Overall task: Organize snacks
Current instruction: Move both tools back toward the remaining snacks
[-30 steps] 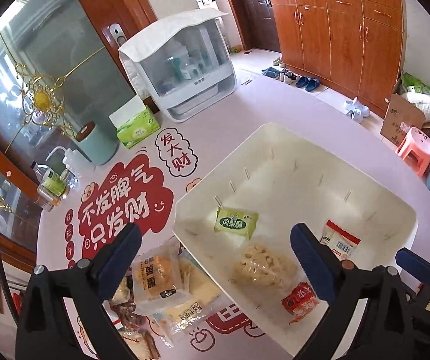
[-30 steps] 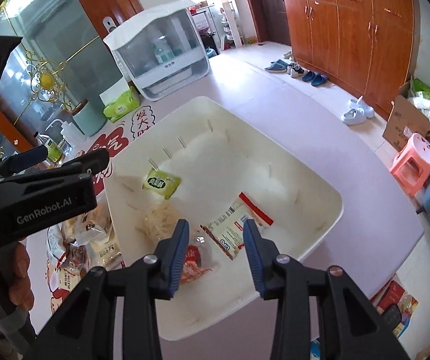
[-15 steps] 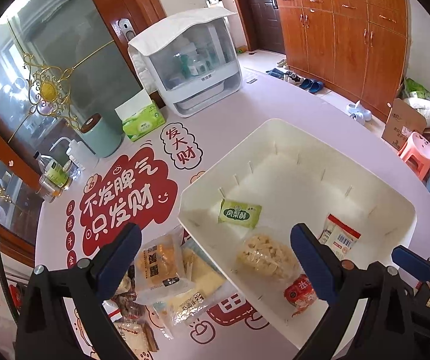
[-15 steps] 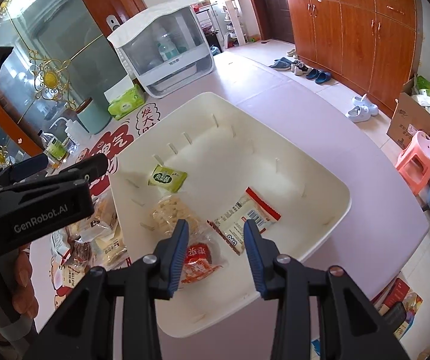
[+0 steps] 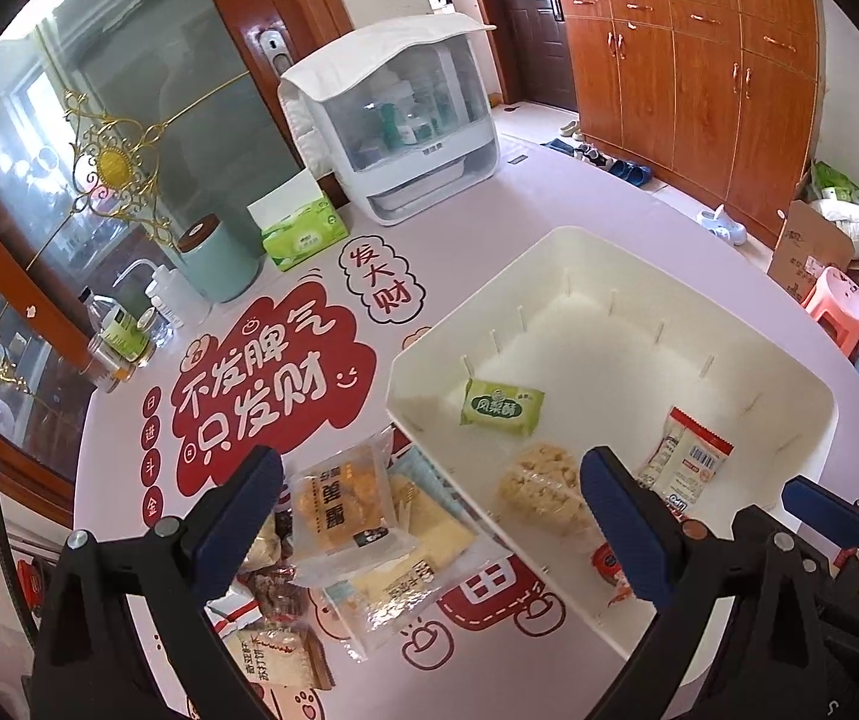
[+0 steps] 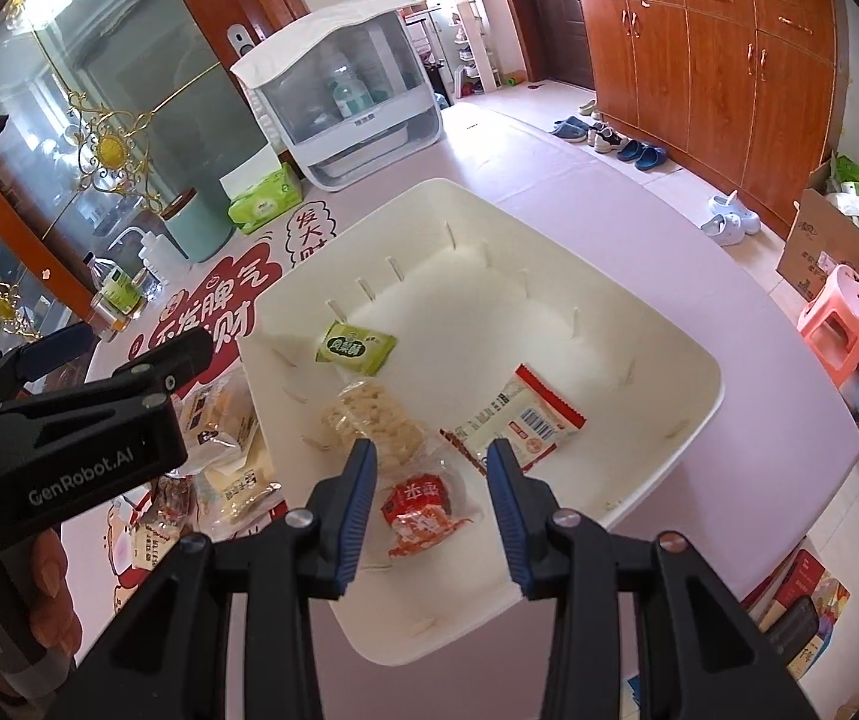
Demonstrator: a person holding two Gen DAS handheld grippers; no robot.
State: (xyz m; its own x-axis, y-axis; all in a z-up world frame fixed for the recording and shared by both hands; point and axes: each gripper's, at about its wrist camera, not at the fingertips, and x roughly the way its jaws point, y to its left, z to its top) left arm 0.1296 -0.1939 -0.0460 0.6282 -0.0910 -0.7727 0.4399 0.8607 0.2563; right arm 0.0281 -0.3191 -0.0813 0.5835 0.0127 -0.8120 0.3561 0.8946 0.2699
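Left claw (image 5: 429, 516): held wide open and empty, above the seam between the loose packets and the white plastic bin (image 5: 801, 384).
Right claw (image 6: 432, 510): partly open, nothing gripped; a red-printed clear snack packet (image 6: 420, 507) is seen between its blue pads, lying on the bin floor (image 6: 657, 354).
Ahead of the right claw: a puffed-rice cake in clear wrap (image 6: 372, 423), a white sachet with red ends (image 6: 516, 423), and farther off a green packet (image 6: 354, 348).
Under the left claw: a pile of unsorted snack packets (image 5: 345, 510) is left on the pink bench (image 5: 549, 192), just outside the bin wall.
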